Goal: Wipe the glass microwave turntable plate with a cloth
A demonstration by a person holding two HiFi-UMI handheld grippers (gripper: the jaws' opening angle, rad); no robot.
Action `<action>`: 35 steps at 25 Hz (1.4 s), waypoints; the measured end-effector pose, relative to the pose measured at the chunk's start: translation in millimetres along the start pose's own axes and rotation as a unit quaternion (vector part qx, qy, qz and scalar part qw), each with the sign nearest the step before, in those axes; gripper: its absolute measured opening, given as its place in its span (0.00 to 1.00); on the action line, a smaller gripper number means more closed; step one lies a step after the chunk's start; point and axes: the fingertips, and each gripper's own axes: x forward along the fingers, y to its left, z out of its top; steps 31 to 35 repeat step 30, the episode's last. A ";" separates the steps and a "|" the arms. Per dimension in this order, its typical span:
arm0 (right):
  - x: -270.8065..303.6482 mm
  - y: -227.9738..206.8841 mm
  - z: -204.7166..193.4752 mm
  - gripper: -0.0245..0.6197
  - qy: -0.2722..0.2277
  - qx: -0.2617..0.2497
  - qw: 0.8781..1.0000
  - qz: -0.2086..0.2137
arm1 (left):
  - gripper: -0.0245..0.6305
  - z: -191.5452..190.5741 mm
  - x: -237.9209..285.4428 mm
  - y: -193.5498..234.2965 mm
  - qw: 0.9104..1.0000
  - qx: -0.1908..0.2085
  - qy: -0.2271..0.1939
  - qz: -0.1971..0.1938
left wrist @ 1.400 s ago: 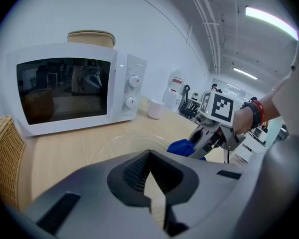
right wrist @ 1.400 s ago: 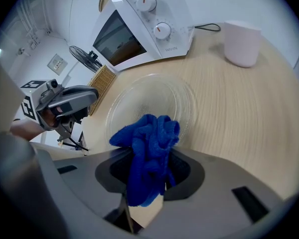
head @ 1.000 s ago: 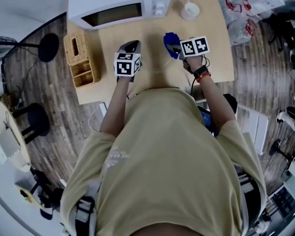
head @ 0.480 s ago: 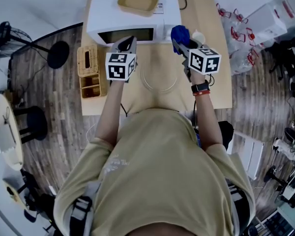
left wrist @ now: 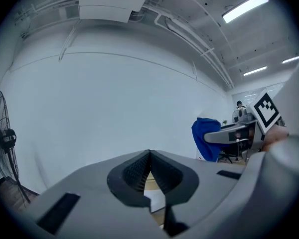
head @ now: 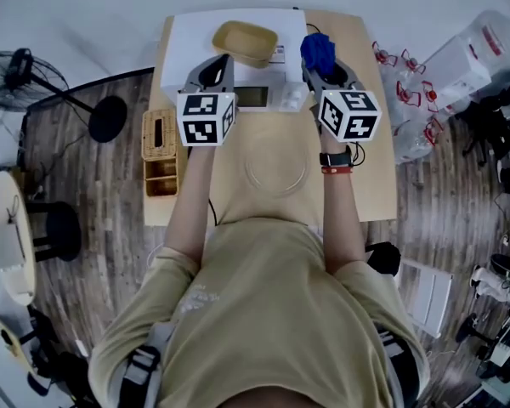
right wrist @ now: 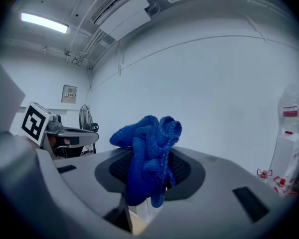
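**Plate bare on the counter, both tools up by the microwave**

The glass turntable plate (head: 274,167) lies flat on the counter (head: 367,143), just in front of the microwave (head: 238,58), in the gap between the person's two forearms. It is round, so it has no long axis, and its face is turned up. Nothing touches it.

The blue cloth (head: 317,51) is up at the microwave's right front corner, well apart from the plate. It is bunched and clamped in the right tool (head: 326,68), its crumpled end standing up out of the closed jaws (right wrist: 148,158). The left tool (head: 214,68) is over the microwave's left front, with its jaws pressed together (left wrist: 149,172) and nothing between them.

Half a second ago both tools sat lower, at the microwave's front face, and the plate was only partly in view between them. A second ago they were lower again, over the counter in front of the microwave.

A tan tray (head: 246,42) sits on top of the microwave. A wicker box (head: 159,134) stands on the counter left of the microwave's front.
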 end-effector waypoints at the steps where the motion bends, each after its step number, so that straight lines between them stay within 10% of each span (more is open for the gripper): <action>1: 1.3 -0.7 6.6 0.27 -0.008 0.000 1.000 -0.003 | 0.07 7.5 0.0 0.9 1.000 0.000 -0.007 0.003; 19: 0.5 -2.9 31.7 0.26 -0.055 0.005 0.998 -0.031 | 0.07 29.1 3.7 -3.8 0.999 -0.006 -0.035 0.012; 26: -9.8 23.1 32.6 0.25 -0.076 0.050 0.995 0.043 | 0.07 51.9 -7.5 -49.5 0.985 -0.083 -0.114 -0.101; 30: -26.2 52.2 41.8 0.25 -0.122 0.180 0.960 0.175 | 0.07 62.2 -22.8 -71.0 0.952 -0.177 -0.151 -0.201; 35: -26.2 52.2 41.8 0.25 -0.122 0.180 0.960 0.175 | 0.07 62.2 -22.8 -71.0 0.952 -0.177 -0.151 -0.201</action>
